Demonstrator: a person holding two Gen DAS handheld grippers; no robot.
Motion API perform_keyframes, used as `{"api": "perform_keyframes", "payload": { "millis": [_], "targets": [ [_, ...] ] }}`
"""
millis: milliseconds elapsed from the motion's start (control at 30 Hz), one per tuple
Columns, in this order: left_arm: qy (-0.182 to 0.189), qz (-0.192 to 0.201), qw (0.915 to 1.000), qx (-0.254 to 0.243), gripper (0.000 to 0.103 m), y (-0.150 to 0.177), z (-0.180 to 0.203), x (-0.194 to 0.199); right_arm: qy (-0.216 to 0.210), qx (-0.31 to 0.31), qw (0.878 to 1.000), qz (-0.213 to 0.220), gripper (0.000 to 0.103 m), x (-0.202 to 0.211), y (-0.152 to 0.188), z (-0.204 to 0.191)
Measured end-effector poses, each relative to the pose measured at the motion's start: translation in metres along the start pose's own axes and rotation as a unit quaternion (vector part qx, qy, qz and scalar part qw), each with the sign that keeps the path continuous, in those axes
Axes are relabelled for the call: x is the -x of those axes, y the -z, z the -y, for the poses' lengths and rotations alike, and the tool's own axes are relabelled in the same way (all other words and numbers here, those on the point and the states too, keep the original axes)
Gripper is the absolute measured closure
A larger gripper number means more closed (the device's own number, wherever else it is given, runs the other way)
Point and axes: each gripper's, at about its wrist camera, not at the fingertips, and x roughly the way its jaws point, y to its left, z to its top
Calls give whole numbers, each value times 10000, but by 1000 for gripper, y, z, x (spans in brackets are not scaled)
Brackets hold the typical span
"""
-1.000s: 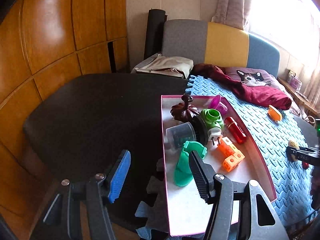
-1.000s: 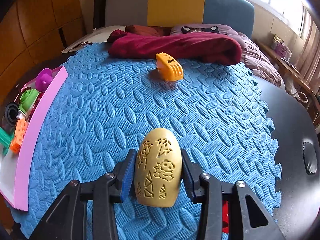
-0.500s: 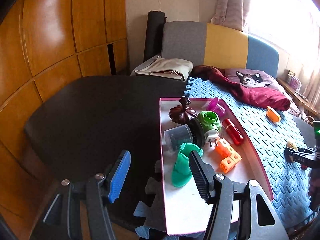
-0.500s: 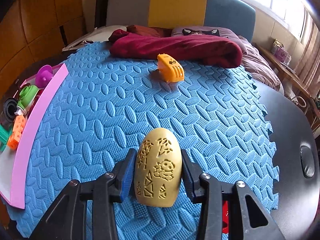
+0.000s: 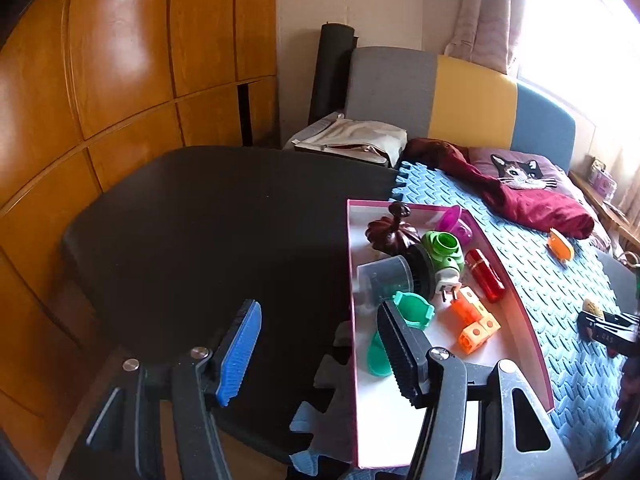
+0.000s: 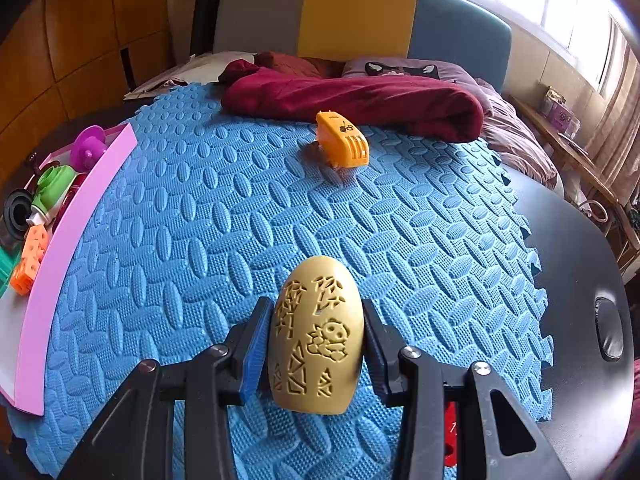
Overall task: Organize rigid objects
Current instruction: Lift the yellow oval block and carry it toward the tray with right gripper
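Tray (image 5: 520,320) shifted slightly, egg (image 6: 316,340) gripped

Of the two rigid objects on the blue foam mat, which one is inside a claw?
The tan carved egg, clamped between the right claw. The orange comb-like piece lies free farther back, near the dark red cloth.

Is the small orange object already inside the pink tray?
No, the small orange object lies on the blue foam mat near the dark red cloth, well apart from the pink tray.
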Motion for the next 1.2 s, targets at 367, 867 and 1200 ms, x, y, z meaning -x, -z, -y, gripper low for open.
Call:
{"api": "perform_keyframes", "payload": {
  "millis": [367, 867, 1200],
  "targets": [
    [-115, -12, 9999, 92, 42, 2, -10, 1, -19, -151, 9999, -64, 60, -1, -2, 3],
    [-165, -30, 9998, 127, 42, 4, -17, -1, -150, -403, 9987, -281, 60, 2, 0, -4],
    [-134, -55, 9998, 143, 42, 6, -19, -3, -325, -420, 9981, -320, 60, 13, 10, -27]
  ]
}}
